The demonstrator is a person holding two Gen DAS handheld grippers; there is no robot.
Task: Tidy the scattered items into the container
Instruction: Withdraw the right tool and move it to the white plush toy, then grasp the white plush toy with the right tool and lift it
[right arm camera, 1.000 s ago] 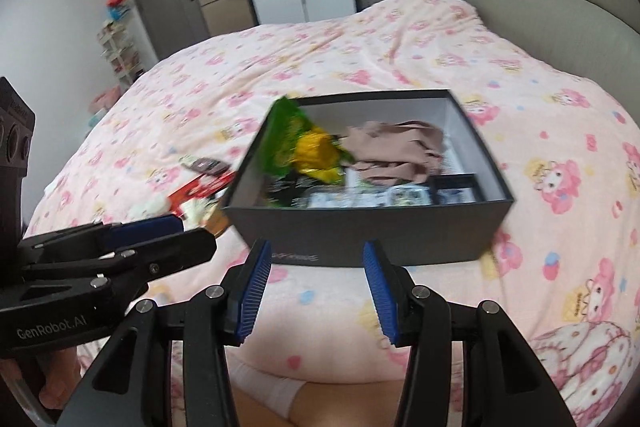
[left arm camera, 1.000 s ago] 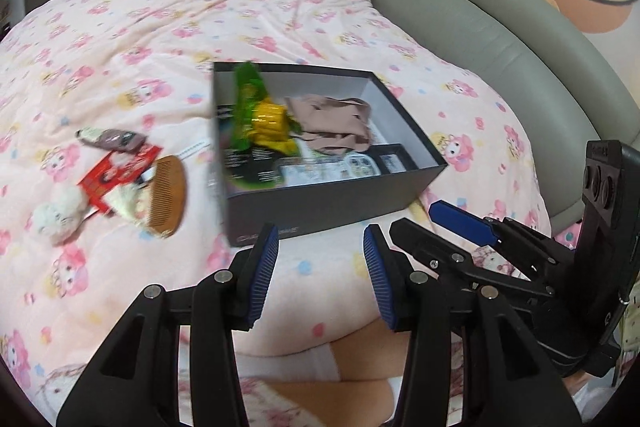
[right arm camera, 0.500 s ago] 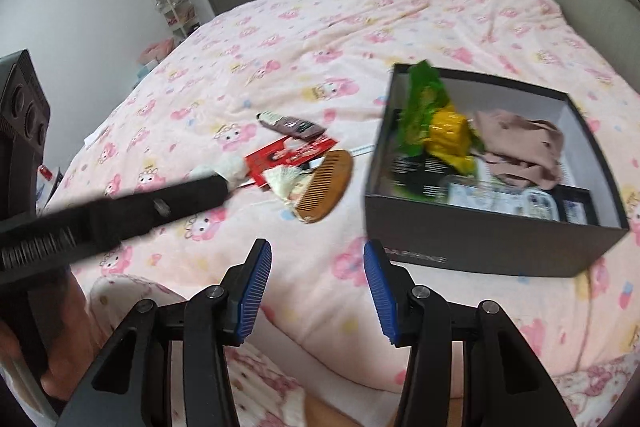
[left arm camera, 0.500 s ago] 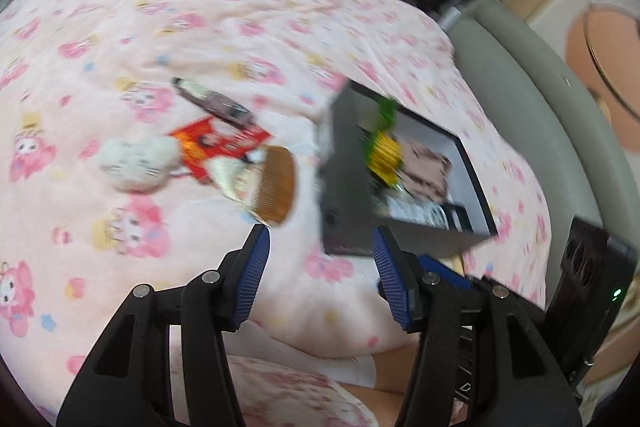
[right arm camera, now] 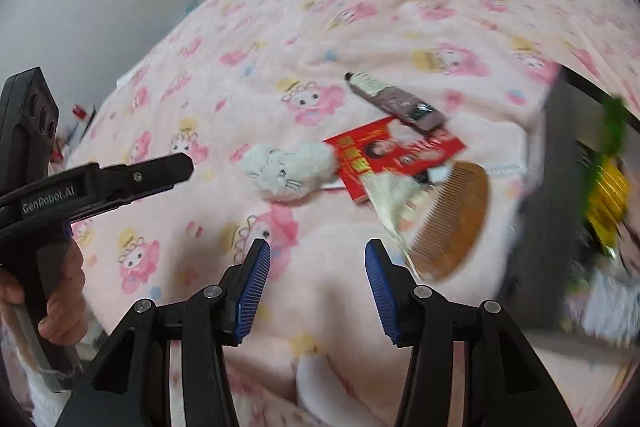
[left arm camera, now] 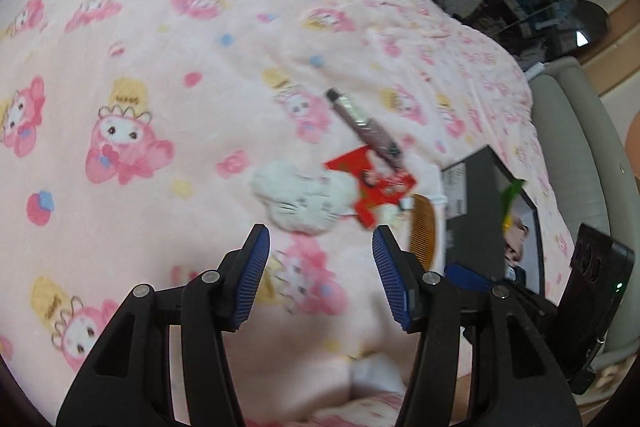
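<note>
Just ahead of my left gripper [left arm camera: 320, 247], its empty jaws spread, the fluffy white cat-face plush [left arm camera: 306, 197] lies crosswise, nearer than to my equally unclenched right gripper [right arm camera: 316, 259].

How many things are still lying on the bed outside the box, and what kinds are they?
White plush toy: 1
Red packet: 1
Tube: 1
Wooden comb: 1
Pale crinkly wrapper: 1
Total: 5 on the pink blanket, none yet in the dark box
</note>
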